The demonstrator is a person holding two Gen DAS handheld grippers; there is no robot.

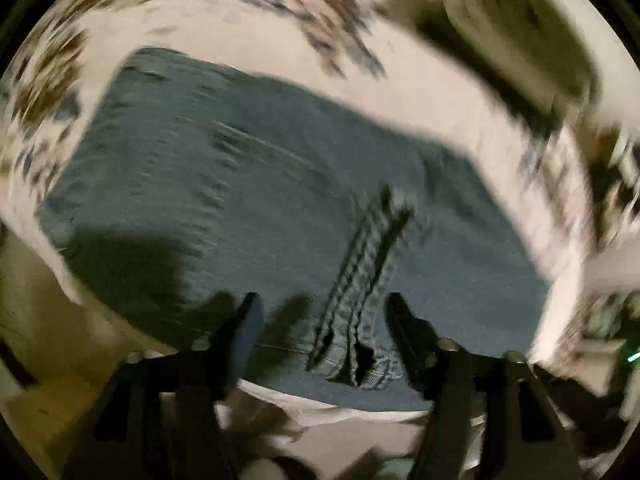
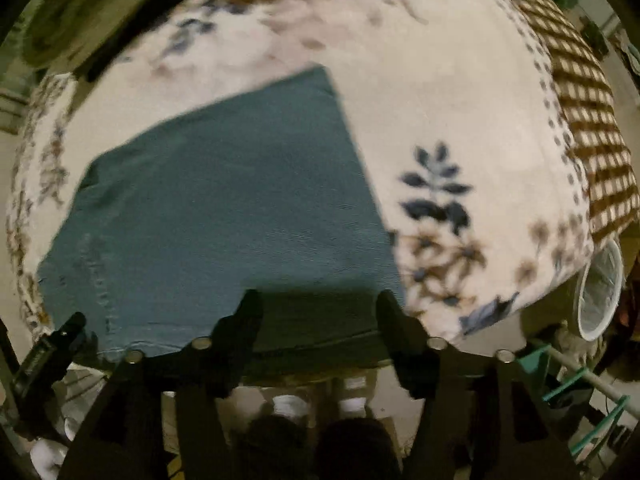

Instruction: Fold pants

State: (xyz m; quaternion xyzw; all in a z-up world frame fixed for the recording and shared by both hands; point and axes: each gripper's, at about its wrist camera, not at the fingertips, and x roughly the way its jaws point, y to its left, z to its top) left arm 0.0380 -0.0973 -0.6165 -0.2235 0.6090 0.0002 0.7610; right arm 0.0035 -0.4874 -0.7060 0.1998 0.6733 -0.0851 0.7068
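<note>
The teal-blue pants [image 1: 256, 200] lie flat on a floral cream bedspread [image 1: 420, 80], folded into a broad slab. The left wrist view shows the fly and zipper seam [image 1: 360, 280] just beyond my left gripper [image 1: 324, 312], which is open and empty above the near edge of the pants. In the right wrist view the pants [image 2: 224, 208] fill the middle, with a seam at lower left. My right gripper [image 2: 318, 308] is open and empty over the near right corner. Both views are motion-blurred.
The bedspread [image 2: 440, 100] has a brown checked border [image 2: 588, 120] at the right. A white round bin [image 2: 600, 292] stands beyond the bed's right edge, with a green rack [image 2: 576, 384] below it. A pale pillow-like shape [image 1: 520, 32] lies at the upper right of the left view.
</note>
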